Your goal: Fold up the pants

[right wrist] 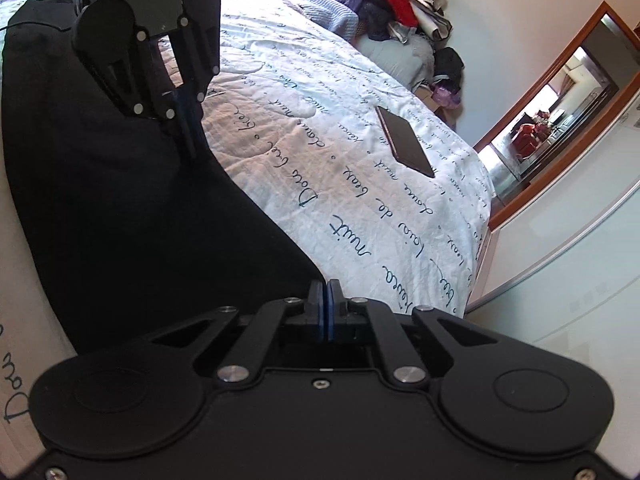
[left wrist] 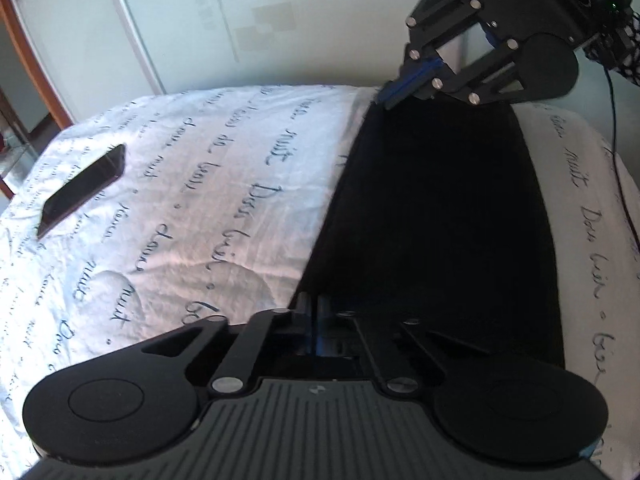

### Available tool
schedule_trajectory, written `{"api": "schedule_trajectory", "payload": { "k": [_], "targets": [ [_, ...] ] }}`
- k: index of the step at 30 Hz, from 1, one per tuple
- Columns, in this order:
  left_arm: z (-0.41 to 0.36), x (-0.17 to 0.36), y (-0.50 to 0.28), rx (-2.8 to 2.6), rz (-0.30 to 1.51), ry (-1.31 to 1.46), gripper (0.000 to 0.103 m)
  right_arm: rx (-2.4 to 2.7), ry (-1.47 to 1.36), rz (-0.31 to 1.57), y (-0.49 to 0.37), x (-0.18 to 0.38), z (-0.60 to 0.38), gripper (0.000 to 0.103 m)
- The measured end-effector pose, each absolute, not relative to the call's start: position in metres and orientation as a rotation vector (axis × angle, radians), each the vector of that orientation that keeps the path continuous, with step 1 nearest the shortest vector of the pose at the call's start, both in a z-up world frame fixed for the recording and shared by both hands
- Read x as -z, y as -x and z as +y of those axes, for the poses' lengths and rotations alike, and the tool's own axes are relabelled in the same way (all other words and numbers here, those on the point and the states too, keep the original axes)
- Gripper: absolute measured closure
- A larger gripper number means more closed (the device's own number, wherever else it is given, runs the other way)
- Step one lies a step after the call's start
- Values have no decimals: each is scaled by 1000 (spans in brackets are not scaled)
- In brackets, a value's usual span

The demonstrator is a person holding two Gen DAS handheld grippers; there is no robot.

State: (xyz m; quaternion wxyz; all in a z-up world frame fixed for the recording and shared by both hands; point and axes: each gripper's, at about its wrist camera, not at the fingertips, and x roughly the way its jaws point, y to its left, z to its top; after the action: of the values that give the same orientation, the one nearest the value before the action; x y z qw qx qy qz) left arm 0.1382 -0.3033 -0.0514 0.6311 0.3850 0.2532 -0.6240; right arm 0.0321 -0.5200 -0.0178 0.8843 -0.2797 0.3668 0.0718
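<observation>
Left of the pants (left wrist: pixel 440 208), only a phone (left wrist: pixel 82 190) interrupts the bedspread (left wrist: pixel 224 184).

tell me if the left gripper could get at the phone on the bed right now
Probably not as things stand: the left gripper is shut on the black pants. The phone lies apart on bare bedsheet with nothing between, so it would need to let go first.

Black pants (left wrist: pixel 440 208) spread flat on bed as long dark strip, edges straight; fabric plain, smooth, already folded lengthwise.
</observation>
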Motion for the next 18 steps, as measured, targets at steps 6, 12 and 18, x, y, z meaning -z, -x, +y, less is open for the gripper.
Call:
{"api": "schedule_trajectory", "payload": {
  "k": [6, 12, 18],
  "targets": [
    [-305, 49, -138, 1367, 520, -877, 101, -103, 605, 779, -48, 31, -521, 102],
    [-306, 46, -149, 1295, 572, -830, 79, -29, 611, 801, -52, 40, -523, 95],
    [-279, 16, -135, 1261, 609, -644, 71, 61, 349, 784, -24, 16, -559, 95]
  ]
}}
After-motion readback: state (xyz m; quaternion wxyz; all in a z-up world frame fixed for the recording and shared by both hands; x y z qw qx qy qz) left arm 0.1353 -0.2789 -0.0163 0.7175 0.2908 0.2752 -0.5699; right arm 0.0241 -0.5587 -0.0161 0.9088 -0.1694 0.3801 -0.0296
